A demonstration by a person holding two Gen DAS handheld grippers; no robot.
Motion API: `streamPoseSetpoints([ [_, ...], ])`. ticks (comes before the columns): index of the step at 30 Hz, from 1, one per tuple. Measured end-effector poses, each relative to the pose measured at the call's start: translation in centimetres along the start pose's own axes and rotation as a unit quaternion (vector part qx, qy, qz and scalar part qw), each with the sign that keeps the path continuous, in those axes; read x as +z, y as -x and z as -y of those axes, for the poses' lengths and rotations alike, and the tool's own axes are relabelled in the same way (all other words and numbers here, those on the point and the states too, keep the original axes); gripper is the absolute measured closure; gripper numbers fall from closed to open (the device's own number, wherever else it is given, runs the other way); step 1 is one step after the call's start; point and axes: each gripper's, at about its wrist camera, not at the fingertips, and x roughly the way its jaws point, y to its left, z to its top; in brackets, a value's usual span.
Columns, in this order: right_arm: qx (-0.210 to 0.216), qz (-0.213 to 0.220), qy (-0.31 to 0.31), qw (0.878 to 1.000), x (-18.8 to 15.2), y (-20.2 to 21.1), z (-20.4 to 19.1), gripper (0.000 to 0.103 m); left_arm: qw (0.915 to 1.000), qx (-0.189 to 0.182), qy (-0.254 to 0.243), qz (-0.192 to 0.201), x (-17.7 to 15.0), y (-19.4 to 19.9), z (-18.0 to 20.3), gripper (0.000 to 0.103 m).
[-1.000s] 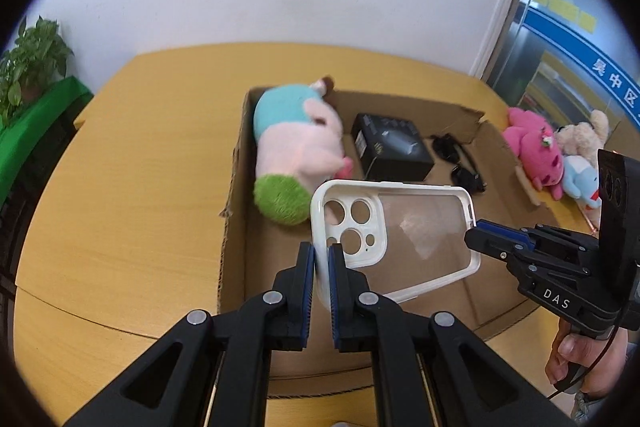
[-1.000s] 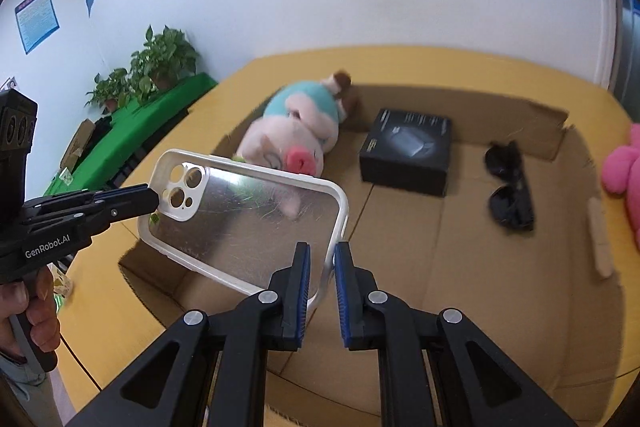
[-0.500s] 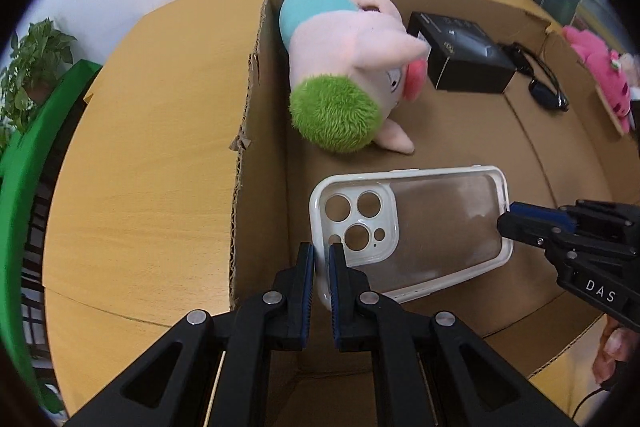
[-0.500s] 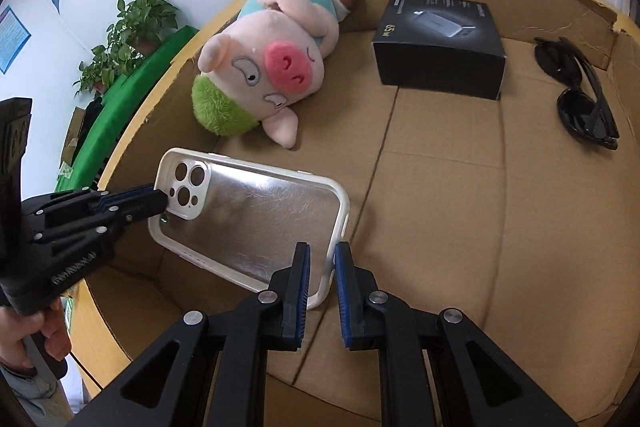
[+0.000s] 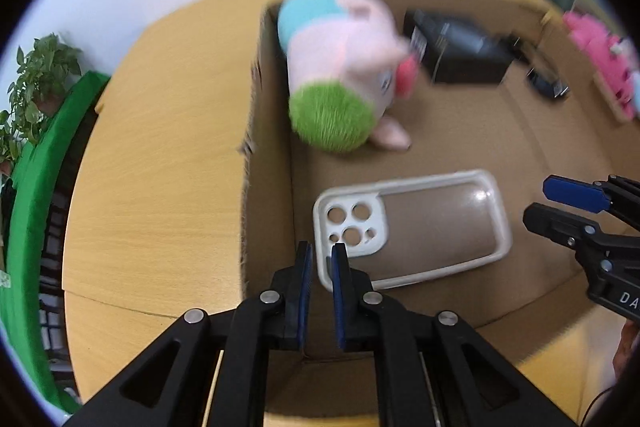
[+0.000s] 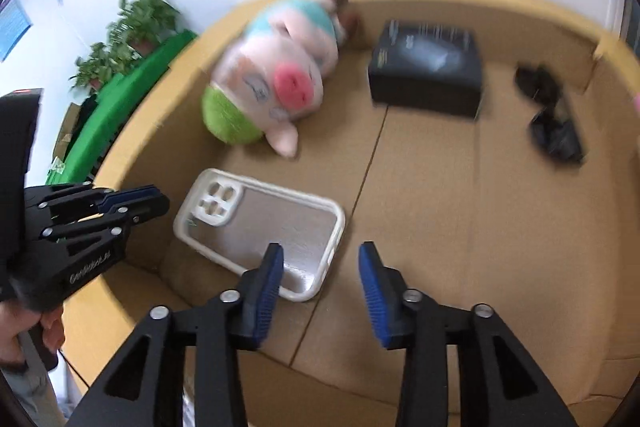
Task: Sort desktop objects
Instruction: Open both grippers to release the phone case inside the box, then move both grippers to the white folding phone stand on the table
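Both tongs hover over a shallow cardboard box (image 6: 500, 227) that sits on my yellow wooden worktop (image 5: 160, 167). My right tongs (image 6: 321, 291) stand spread, having just been opening, and nothing is pinched between them; their left pad overlaps the near end of the phone case in the right wrist view, but I cannot tell whether it touches. My left tongs (image 5: 319, 291) are almost pressed together with only a thin gap showing, and the phone case corner sits just beyond their tips, no longer clamped as far as I can see.

A white-rimmed clear phone case (image 6: 260, 227) lies flat on the box floor, near the box's near left corner, camera holes towards the left wall. Beyond it, along the left wall, a pink plush pig (image 6: 276, 83) with a green tuft and teal body lies on its side. A black carton (image 6: 428, 71) rests by the far wall, and dark sunglasses (image 6: 552, 123) lie towards the far right corner. Pink plush toys (image 5: 596, 43) sit outside the box's right wall. Everything is somewhat motion-blurred.
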Motion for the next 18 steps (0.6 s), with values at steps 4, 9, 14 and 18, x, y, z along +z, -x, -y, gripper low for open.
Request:
streamPoseSetpoints([
  [4, -0.041, 0.072, 0.030, 0.996, -1.9, 6.1, -0.5, 0.024, 0.9946, -0.018, 0.014, 0.101, -2.3, 6.2, 0.1, 0.054],
  [9, -0.075, 0.131, 0.044, 0.987, -3.9, 11.3, -0.9, 0.009, 0.9794, -0.006, 0.006, 0.202, -5.2, 11.8, 1.1, 0.028],
  [14, -0.102, 0.148, 0.051, 0.982, -4.9, 12.9, -0.6, 0.005, 0.9705, -0.014, 0.027, 0.239, -6.7, 14.7, 2.6, 0.026],
  [18, -0.108, 0.146, 0.060, 0.982, -5.7, 13.3, -0.8, 0.005, 0.9706, -0.030, 0.038, 0.236, -7.9, 15.5, 2.8, 0.026],
])
